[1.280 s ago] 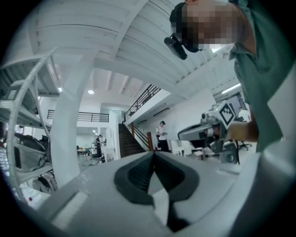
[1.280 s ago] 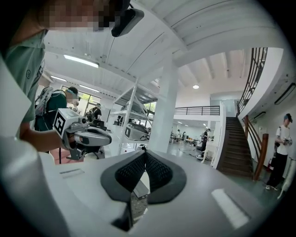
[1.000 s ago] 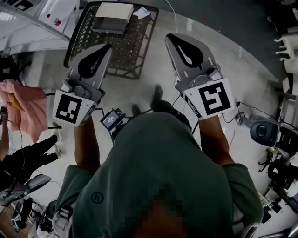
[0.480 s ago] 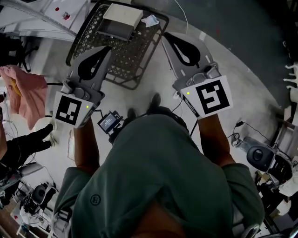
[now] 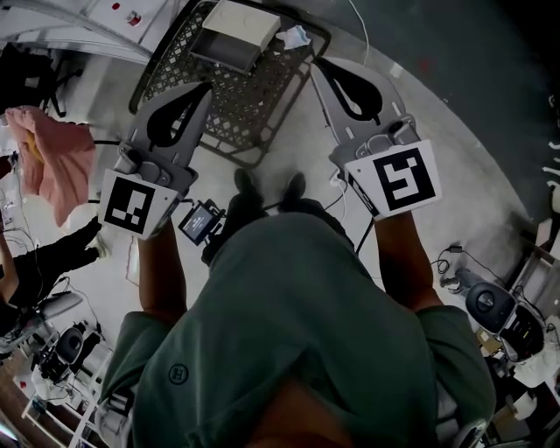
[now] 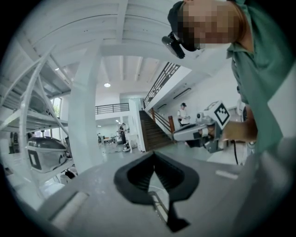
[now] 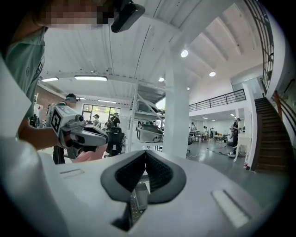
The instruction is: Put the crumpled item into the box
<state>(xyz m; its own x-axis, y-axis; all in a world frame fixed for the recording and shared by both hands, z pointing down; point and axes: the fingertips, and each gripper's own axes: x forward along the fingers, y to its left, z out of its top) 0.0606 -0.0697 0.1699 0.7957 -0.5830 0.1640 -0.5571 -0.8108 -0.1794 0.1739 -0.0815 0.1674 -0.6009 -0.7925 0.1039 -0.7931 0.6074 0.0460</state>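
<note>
A black wire basket (image 5: pixel 262 131) stands on the floor ahead of me. Inside it lie a cream and grey box (image 5: pixel 238 28) and a small crumpled white item (image 5: pixel 294 37) just right of the box. My left gripper (image 5: pixel 206 87) hovers over the basket's near left part, shut and empty. My right gripper (image 5: pixel 322 63) hangs at the basket's right rim, close to the crumpled item, shut and empty too. In the left gripper view the pads (image 6: pixel 143 173) meet at the tip, as they do in the right gripper view (image 7: pixel 157 171).
A pink cloth (image 5: pixel 57 162) hangs at the far left beside a person's dark sleeve (image 5: pixel 44 262). White shelving (image 5: pixel 79 22) stands behind the basket. Cables and equipment (image 5: pixel 490 302) lie on the floor at right. My feet (image 5: pixel 267 188) are just short of the basket.
The basket and box have slid up and to the right in the head view as I stepped closer. Both grippers travelled with me and stayed shut.
</note>
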